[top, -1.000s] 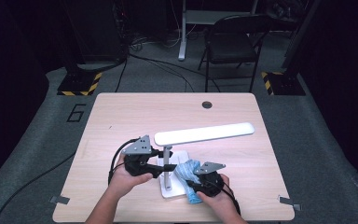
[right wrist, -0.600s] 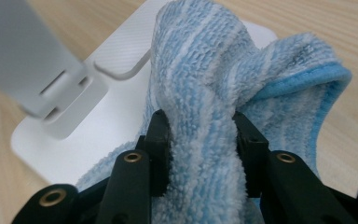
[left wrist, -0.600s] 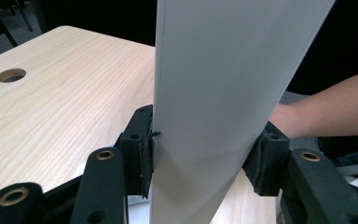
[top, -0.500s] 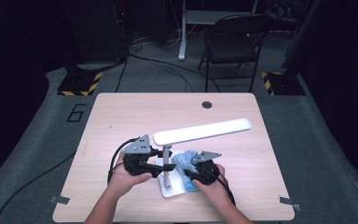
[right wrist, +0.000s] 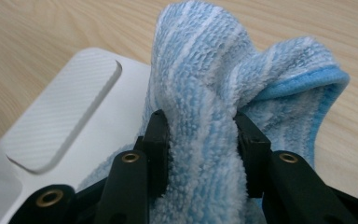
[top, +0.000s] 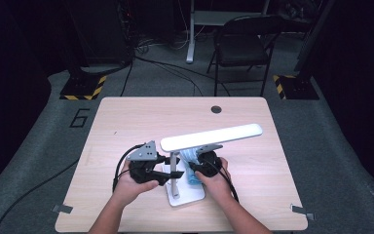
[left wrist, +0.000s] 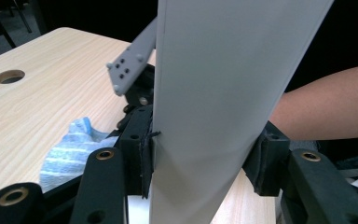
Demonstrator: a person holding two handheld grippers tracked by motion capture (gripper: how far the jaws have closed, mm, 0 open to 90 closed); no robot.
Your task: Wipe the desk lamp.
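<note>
Cloth (right wrist: 242, 93) now farther up lamp base (right wrist: 65, 121), R gripper (right wrist: 200, 135).

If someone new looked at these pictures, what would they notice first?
Probably the white desk lamp at the table's near edge, its upright post clamped by the left tool. Beside it, the right tool pinches a blue striped cloth over the lamp's base.

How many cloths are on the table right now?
1. A blue striped cloth is bunched between the right gripper fingers, lying partly on the lamp base. Another could be hidden beneath the lamp head or hands.
</note>
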